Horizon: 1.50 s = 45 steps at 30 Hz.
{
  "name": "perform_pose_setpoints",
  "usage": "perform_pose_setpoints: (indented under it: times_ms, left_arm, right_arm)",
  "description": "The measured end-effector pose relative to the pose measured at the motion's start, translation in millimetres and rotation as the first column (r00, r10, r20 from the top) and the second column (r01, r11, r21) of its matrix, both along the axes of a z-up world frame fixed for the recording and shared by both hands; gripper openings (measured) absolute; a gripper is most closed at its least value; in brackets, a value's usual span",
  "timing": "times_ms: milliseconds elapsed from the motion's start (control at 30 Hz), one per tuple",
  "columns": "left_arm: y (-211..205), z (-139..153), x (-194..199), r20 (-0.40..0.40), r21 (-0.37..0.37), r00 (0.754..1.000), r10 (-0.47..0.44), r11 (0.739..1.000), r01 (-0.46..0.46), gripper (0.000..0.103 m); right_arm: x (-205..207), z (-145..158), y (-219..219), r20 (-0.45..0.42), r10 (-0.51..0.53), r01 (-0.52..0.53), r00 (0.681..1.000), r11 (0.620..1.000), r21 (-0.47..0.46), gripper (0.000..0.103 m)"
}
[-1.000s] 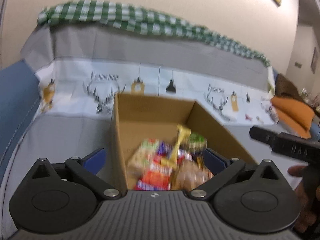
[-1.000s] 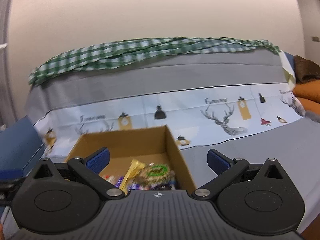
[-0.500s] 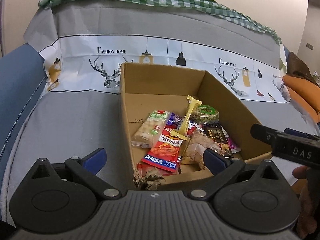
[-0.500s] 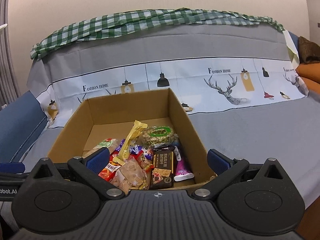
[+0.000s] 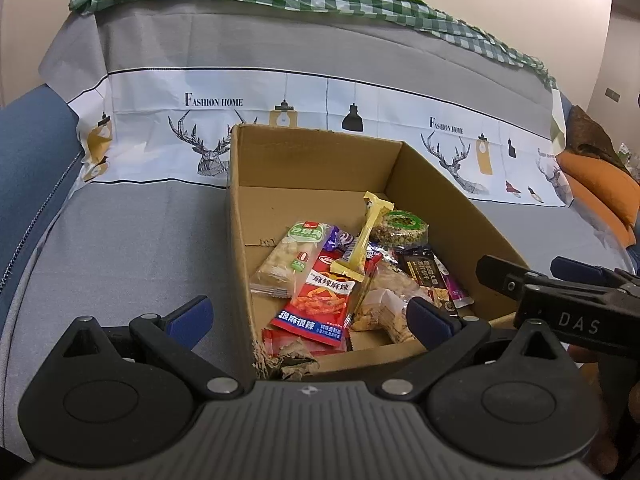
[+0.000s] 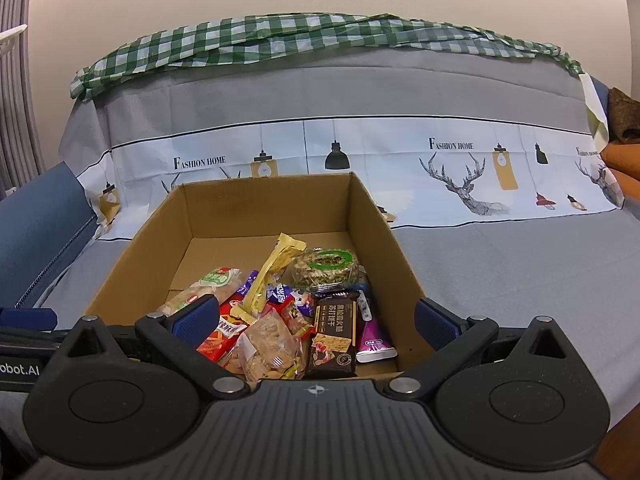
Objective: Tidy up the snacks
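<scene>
An open cardboard box (image 6: 368,216) is set on a sofa covered with a grey and white printed cloth (image 6: 500,264), and the snacks are heaped in its near half while the far half of its floor is left bare. A red packet (image 5: 320,296) is laid toward the left wall, a yellow bar (image 6: 272,276) is propped slanting across the heap, a round green-labelled cake (image 6: 326,266) is seen behind it, and a dark bar (image 6: 334,332) is placed beside a purple sachet (image 6: 372,338) near the right wall. The left gripper (image 5: 308,318) is held wide open and empty above the box's torn near-left corner (image 5: 284,360). The right gripper (image 6: 316,324) is likewise spread wide and empty over the near edge, which is hidden, probably just beneath its body. Open cloth is left on both sides of the box.
</scene>
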<state>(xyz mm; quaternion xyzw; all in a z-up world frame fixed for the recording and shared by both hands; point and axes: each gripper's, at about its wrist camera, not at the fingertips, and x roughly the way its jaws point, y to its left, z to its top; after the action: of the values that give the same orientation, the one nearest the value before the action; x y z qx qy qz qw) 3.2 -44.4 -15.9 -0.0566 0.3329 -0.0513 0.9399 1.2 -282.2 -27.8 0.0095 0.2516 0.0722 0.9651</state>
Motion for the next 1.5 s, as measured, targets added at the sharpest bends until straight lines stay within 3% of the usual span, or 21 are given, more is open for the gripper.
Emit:
perform_pose_setpoints:
  times_ms: [1500]
  left_arm:
    - [-0.7, -1.8, -1.3, 0.000, -0.008, 1.000, -0.020, 1.000, 0.020, 0.103]
  right_arm:
    - [2.8, -2.9, 8.2, 0.007, 0.031, -0.031, 1.000, 0.999, -0.045, 0.102]
